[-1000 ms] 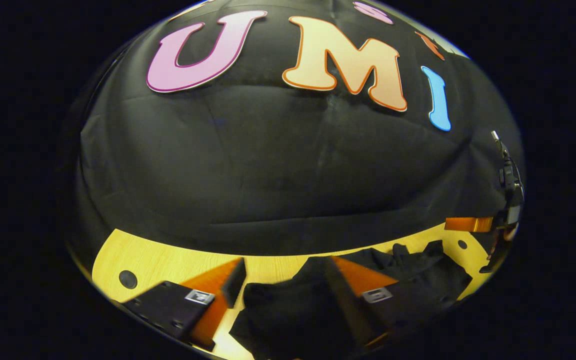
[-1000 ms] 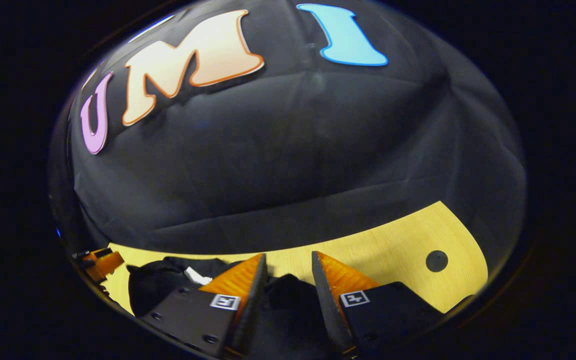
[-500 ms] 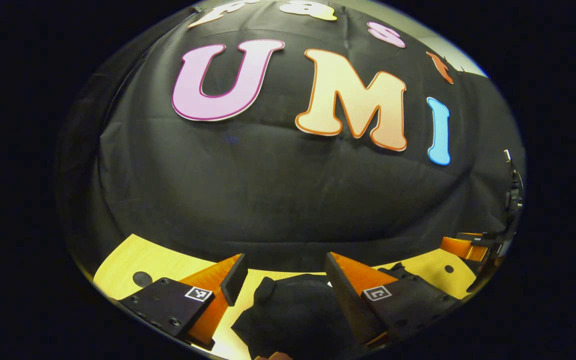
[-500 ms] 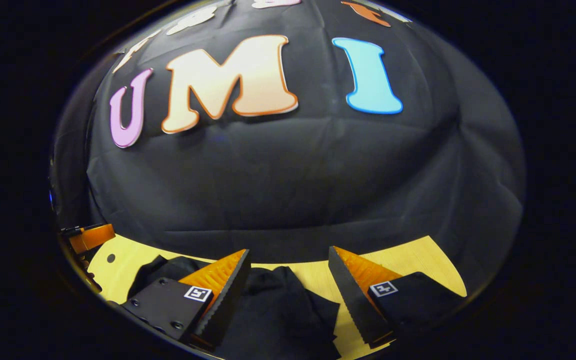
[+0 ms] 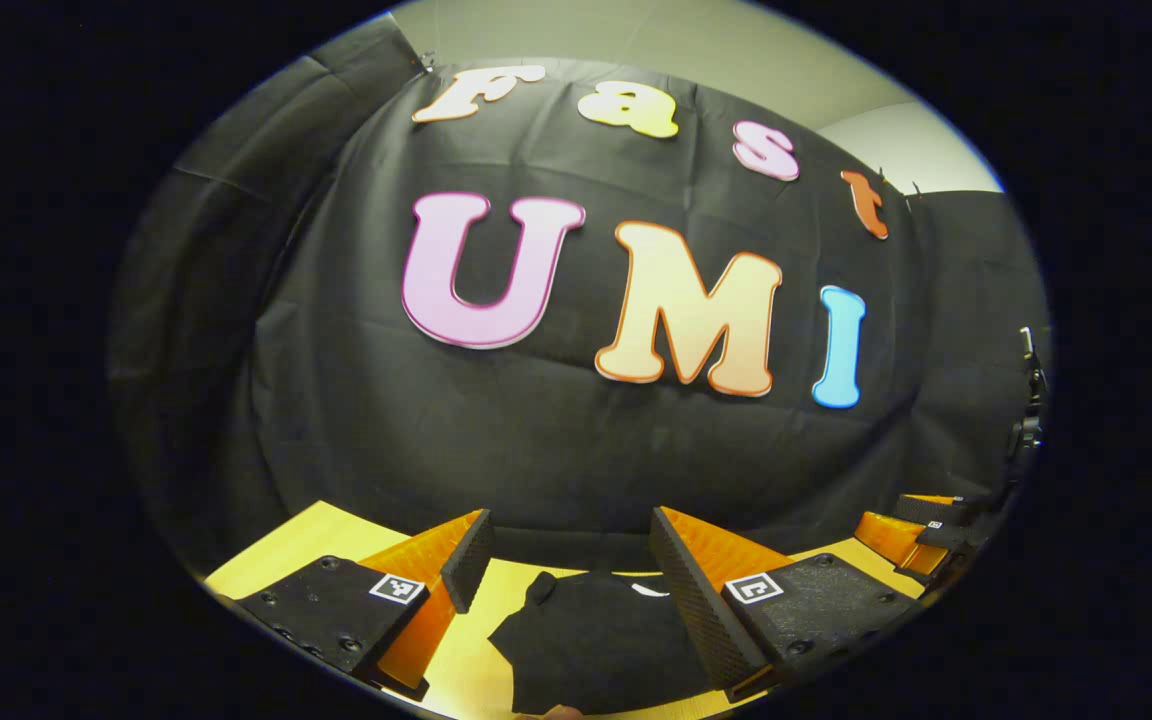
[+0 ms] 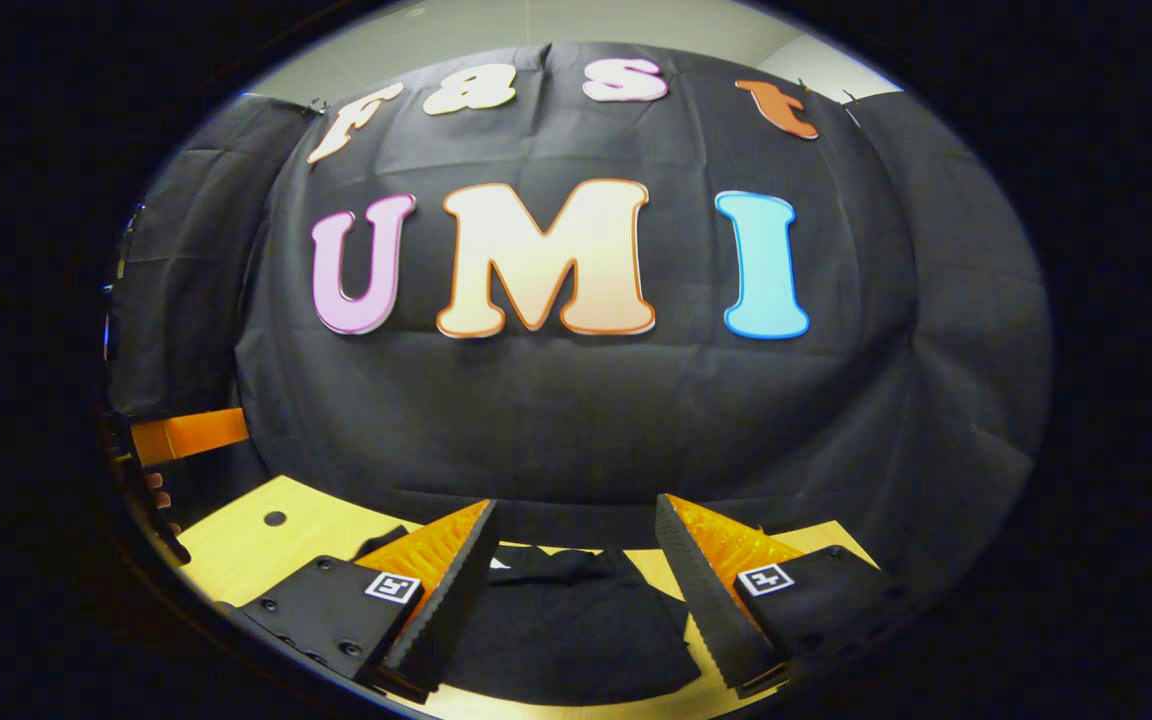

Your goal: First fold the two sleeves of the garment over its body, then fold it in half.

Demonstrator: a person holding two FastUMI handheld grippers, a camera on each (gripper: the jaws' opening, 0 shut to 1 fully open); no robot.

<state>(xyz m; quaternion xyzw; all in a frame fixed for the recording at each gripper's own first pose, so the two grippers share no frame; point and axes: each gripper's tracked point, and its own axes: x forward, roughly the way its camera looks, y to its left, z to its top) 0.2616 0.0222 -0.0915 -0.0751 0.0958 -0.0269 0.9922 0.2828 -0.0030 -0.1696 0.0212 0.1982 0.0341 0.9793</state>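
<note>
A black garment [image 5: 596, 640] lies folded in a compact heap on the wooden table [image 5: 316, 540], seen low in the left gripper view between and below the fingers. My left gripper [image 5: 568, 562] hangs open above it with nothing held. In the right gripper view the same black garment [image 6: 566, 630] lies below my right gripper [image 6: 576, 555], which is also open and holds nothing. A small white tag [image 5: 648, 590] shows at the garment's far edge. The right gripper [image 5: 911, 525] appears at the far right of the left gripper view.
The black booth cloth [image 6: 576, 420] hangs right behind the table's far edge. A round hole [image 6: 275, 518] marks the table top on the left. The other gripper's body and a hand [image 6: 176, 450] sit at the left edge of the right gripper view.
Both grippers have lifted and tilted up away from the garment, which now looks smaller and lower. The right gripper's fingers have spread apart from a narrower gap.
</note>
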